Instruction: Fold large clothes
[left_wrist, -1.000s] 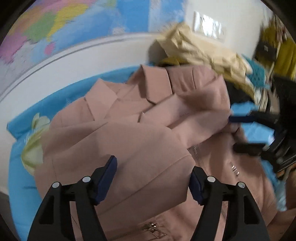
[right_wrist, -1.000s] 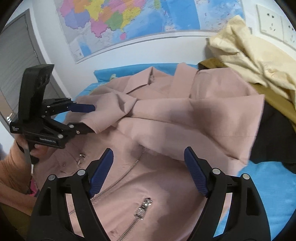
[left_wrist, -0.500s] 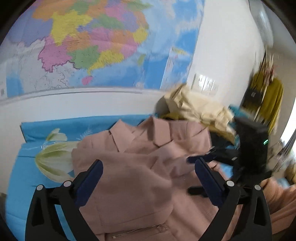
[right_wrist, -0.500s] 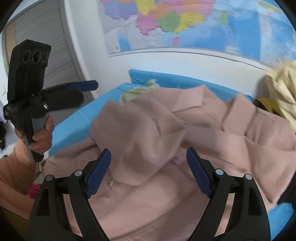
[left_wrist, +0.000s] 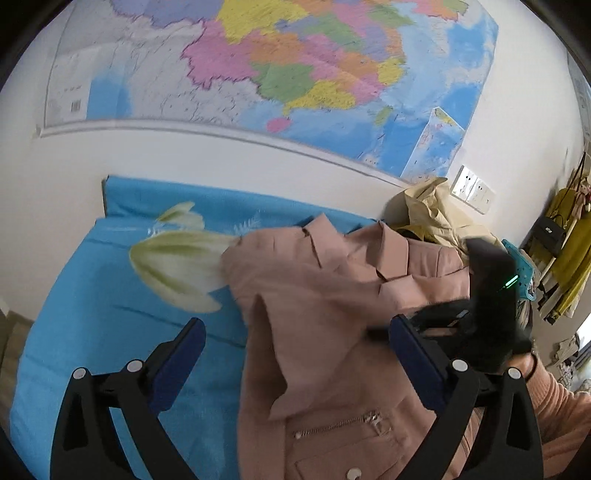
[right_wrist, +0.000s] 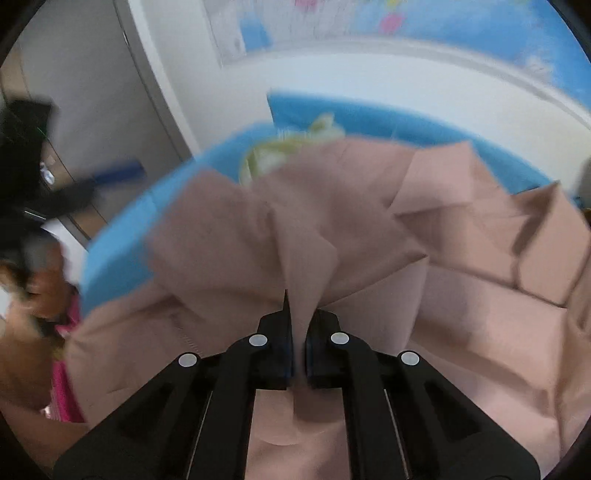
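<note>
A dusty-pink zip jacket (left_wrist: 332, 317) lies on a blue flower-print sheet (left_wrist: 110, 295), collar toward the wall. My left gripper (left_wrist: 295, 354) is open and empty, held above the jacket's left edge. My right gripper (right_wrist: 299, 332) is shut on a fold of the pink jacket (right_wrist: 288, 240) and pinches the cloth up into a ridge. The right gripper also shows in the left wrist view (left_wrist: 480, 317), dark and blurred over the jacket's right side. The left gripper shows blurred at the left of the right wrist view (right_wrist: 110, 177).
A pile of cream and mustard clothes (left_wrist: 432, 214) lies at the back right by the wall. A map (left_wrist: 277, 74) hangs on the wall. Yellow garments (left_wrist: 569, 251) hang at far right. The sheet's left edge (right_wrist: 110, 236) drops off beside a grey door (right_wrist: 92, 92).
My right gripper closed on a fold of the jacket; it was open before. My left gripper lifted and drew back to the left, staying open. Both views are blurred by motion.
</note>
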